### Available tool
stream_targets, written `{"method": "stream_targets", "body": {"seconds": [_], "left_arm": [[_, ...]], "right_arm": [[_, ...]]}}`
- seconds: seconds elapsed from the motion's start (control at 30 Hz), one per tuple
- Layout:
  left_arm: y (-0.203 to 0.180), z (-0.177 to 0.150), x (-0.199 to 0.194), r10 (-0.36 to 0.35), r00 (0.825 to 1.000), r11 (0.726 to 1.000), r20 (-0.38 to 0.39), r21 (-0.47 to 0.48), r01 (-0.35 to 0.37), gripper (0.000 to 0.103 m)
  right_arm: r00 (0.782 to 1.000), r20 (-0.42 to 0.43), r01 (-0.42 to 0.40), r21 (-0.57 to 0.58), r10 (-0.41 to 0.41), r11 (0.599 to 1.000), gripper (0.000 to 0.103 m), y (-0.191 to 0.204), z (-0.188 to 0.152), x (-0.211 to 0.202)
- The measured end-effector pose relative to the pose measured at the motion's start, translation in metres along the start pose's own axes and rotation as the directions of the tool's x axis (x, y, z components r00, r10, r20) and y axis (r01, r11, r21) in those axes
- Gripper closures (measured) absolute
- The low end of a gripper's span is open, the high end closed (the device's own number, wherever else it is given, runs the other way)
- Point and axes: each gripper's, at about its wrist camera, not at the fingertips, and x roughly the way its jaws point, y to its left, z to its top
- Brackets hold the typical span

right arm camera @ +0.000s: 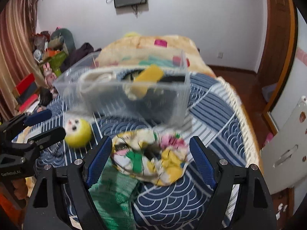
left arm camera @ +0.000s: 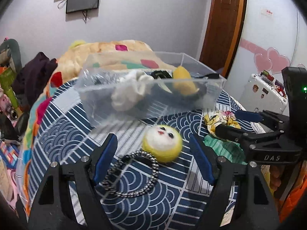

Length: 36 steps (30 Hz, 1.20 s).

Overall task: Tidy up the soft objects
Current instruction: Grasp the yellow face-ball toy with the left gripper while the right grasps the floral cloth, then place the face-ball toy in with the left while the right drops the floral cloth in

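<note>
Left gripper [left arm camera: 153,153]: seen at the lower centre of the left wrist view, spread wide, nothing held; the blue pads [left arm camera: 104,158] stand apart on either side of the items below.
Right gripper [right arm camera: 150,159]: seen at the lower centre of the right wrist view, spread wide, nothing clamped; the floral scrunchie lies between its fingers, and contact cannot be told because of blur.
Floral scrunchie [right arm camera: 151,155]: crumpled, in white, yellow, pink and green, lying on the bed cover at centre frame.
Yellow plush ball [left arm camera: 162,143]: white face up, resting on the bed cover between the left gripper's fingers, touching the braided ring.
Braided ring [left arm camera: 130,174]: black and white, flat on the cover, lower centre of the frame.
Green cloth [right arm camera: 115,195]: spread at the lower left of the frame, just beside the scrunchie.
Clear box [left arm camera: 191,103]: placed at mid frame on the bed, holding a white soft item [left arm camera: 130,92], a yellow one [left arm camera: 183,80] and dark pieces.
Bed cover [left arm camera: 63,134]: navy with white wave pattern.
</note>
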Motion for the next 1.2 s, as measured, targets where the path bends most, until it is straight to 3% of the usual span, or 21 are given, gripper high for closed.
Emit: {"method": "stream_targets", "body": {"seconds": [0.13, 0.3, 0.37, 0.57, 0.63, 0.73, 1.2], "left_arm": [[-0.002, 0.0, 0.011, 0.0, 1.0, 1.0, -0.016, 0.002, 0.0, 0.034], [-0.004, 0.004, 0.023, -0.027, 0.999, 1.0, -0.037, -0.012, 0.026, 0.055], [-0.006, 0.005, 0.026, -0.033, 0.999, 0.999, -0.04, -0.015, 0.033, 0.057], [-0.008, 0.004, 0.02, -0.029, 0.999, 1.0, -0.014, -0.009, 0.029, 0.059], [-0.007, 0.005, 0.017, -0.029, 1.0, 1.0, -0.003, -0.01, 0.029, 0.059], [-0.004, 0.006, 0.008, -0.031, 0.999, 0.999, 0.02, -0.011, 0.031, 0.059], [0.014, 0.036, -0.032, -0.006, 0.989, 0.999, 0.148, -0.03, 0.011, 0.059]], "right_arm": [[0.999, -0.025, -0.019, 0.044, 0.02, 0.999, 0.022, -0.007, -0.006, 0.004], [1.0, -0.018, -0.02, 0.104, 0.022, 0.994, 0.022, -0.023, -0.01, 0.001], [0.999, -0.021, -0.024, 0.125, 0.027, 0.992, 0.024, -0.029, -0.013, 0.001], [0.998, -0.033, -0.039, 0.145, 0.045, 0.989, 0.053, -0.03, -0.02, 0.002], [0.998, -0.031, -0.042, 0.144, 0.047, 0.989, 0.071, -0.031, -0.021, 0.0], [0.999, -0.029, -0.021, 0.144, 0.025, 0.989, 0.085, -0.032, -0.021, -0.001], [0.99, 0.143, -0.028, 0.086, 0.016, 0.996, 0.088, -0.017, 0.011, -0.05]]}}
